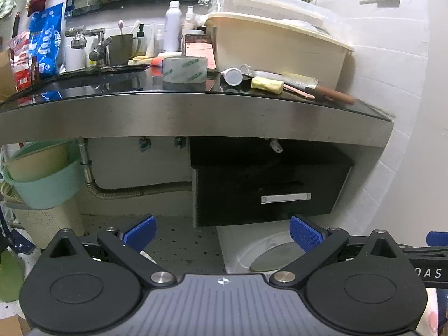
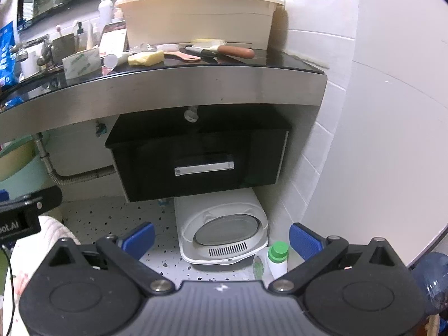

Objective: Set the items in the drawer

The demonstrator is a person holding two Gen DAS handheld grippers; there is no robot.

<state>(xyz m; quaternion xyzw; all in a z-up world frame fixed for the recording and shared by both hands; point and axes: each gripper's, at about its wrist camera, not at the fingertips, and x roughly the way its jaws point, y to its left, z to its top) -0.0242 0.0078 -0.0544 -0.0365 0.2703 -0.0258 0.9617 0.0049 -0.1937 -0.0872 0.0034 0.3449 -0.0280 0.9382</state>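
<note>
Below the steel-edged counter [image 1: 196, 114], at the right centre of the left wrist view, hangs the black drawer [image 1: 268, 193], closed, with a silver handle [image 1: 285, 197] across its front. The right wrist view shows the same drawer [image 2: 201, 162] at frame centre, its handle [image 2: 204, 168] level.

The left gripper [image 1: 222, 235] fills the bottom of its frame, blue fingers spread wide with nothing between them; it sits low and well apart from the drawer. The right gripper [image 2: 221, 238] is likewise spread and empty at the bottom of its frame.

On the counter top, in the upper half of the left view, lie a roll of tape [image 1: 184, 68], a small white cap [image 1: 233, 76], a yellow sponge [image 1: 267, 84] and a brush with a brown handle [image 1: 324, 91], the last three close together in front of a cream plastic tub [image 1: 280, 44]. A dark cup [image 1: 120, 49] with toothbrushes and a tap [image 1: 96, 47] stand at the upper left, and a blue packet [image 1: 46, 39] hangs beside them.

Under the counter to the left are a green basin [image 1: 42, 179] and a metal pipe [image 1: 86, 168]. Directly beneath the drawer, on the speckled floor [image 2: 112, 215], stands a white appliance [image 2: 224, 232] with a round lid, and a green-capped bottle [image 2: 277, 257] sits just beside it, near the right gripper's right finger.
</note>
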